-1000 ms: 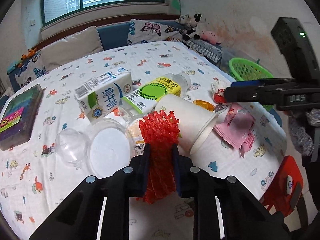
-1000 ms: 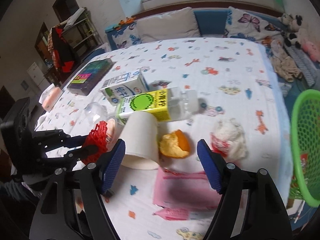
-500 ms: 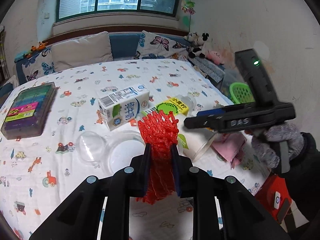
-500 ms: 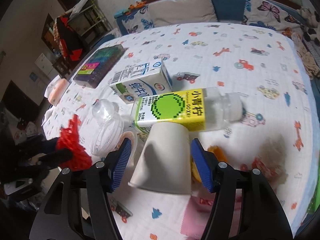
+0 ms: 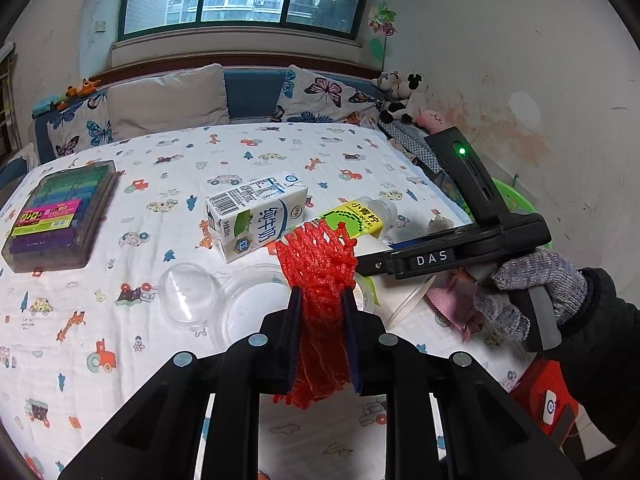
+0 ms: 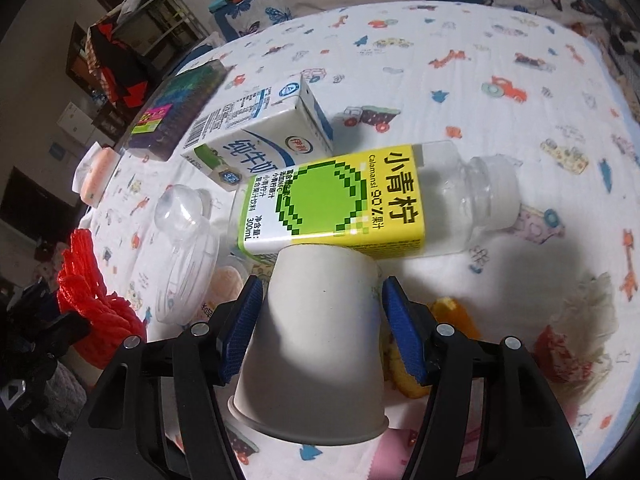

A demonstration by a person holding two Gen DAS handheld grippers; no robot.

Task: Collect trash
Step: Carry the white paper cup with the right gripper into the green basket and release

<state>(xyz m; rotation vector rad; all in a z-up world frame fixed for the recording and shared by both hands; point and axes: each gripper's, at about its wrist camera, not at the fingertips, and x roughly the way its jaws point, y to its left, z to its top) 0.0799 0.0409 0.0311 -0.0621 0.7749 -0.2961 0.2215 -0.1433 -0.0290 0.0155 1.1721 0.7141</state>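
My left gripper (image 5: pixel 321 292) is shut on a red foam net (image 5: pixel 316 260), which hangs above the patterned bedsheet (image 5: pixel 280 148). A white paper cup (image 6: pixel 320 340) lies on its side, base against a clear bottle with a yellow-green label (image 6: pixel 340 204). My right gripper (image 6: pixel 322 284) is shut on the cup, one blue pad on each side. A white and blue milk carton (image 6: pixel 256 136) lies just behind the bottle. Orange peel (image 6: pixel 456 312) and a crumpled tissue (image 6: pixel 576 320) lie right of the cup.
A clear plastic tub (image 5: pixel 244 312) and dome lid (image 5: pixel 188 296) lie left of the cup. Pink wrappers (image 5: pixel 452 300) sit under the gloved hand (image 5: pixel 536 284). A green basket (image 5: pixel 516 200) stands beyond the bed's right edge, a marker case (image 5: pixel 56 216) at the far left.
My right gripper came down and forward over the paper cup and its jaws narrowed onto the cup's sides. The left gripper rose a little with the red net, then held still.
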